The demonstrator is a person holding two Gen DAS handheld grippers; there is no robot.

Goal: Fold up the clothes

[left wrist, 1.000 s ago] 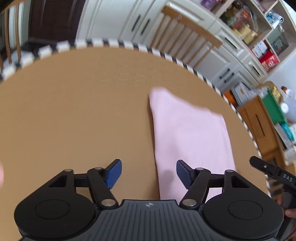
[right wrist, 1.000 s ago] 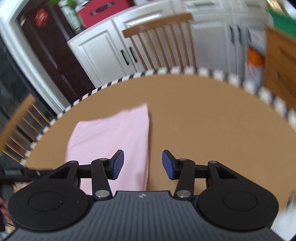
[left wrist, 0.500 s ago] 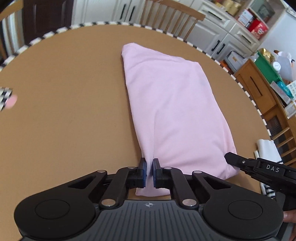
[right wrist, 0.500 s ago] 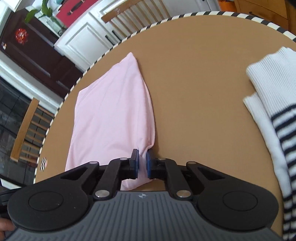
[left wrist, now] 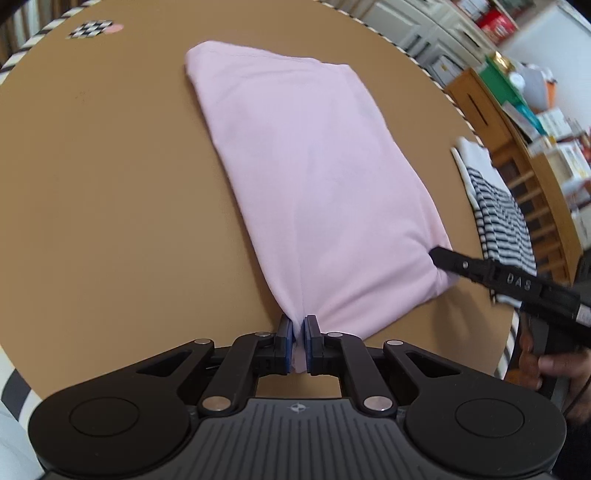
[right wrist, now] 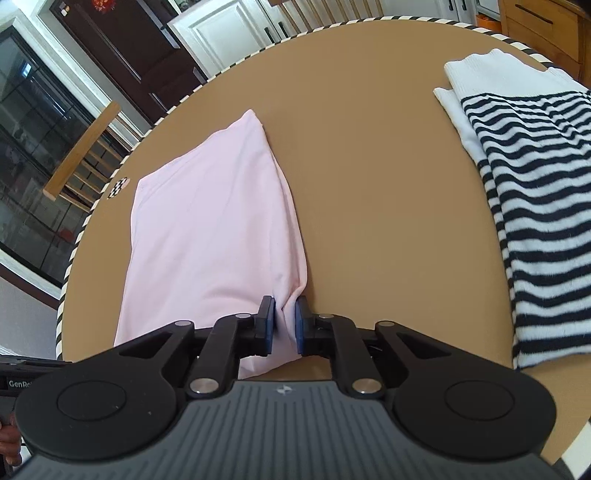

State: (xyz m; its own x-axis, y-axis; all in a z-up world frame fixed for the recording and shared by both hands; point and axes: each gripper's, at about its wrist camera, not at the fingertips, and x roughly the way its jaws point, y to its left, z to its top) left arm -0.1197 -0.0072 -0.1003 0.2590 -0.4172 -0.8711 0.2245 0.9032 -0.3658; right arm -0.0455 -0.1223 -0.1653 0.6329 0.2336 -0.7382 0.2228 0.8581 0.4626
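A folded pink garment [left wrist: 314, 166] lies lengthwise on the round brown table [left wrist: 92, 184]. My left gripper [left wrist: 299, 332] pinches its near left corner, with cloth bunched between the blue pads; the jaws are easing open slightly. In the right wrist view my right gripper [right wrist: 285, 317] pinches the near right corner of the pink garment [right wrist: 207, 229], its jaws also opening a little with cloth between them. The left wrist view shows the right gripper's black finger [left wrist: 454, 264] at that corner.
A folded black-and-white striped garment [right wrist: 528, 206] lies on the table's right side, also seen as the striped garment [left wrist: 495, 210]. A small checkered marker [left wrist: 92, 28] sits at the far rim. Wooden chairs [right wrist: 81, 144], white cabinets and shelves surround the table [right wrist: 369, 184].
Both grippers went from open to closed on the pink garment's near corners. They then drew it across the table toward the near edge, bringing the striped garment into view.
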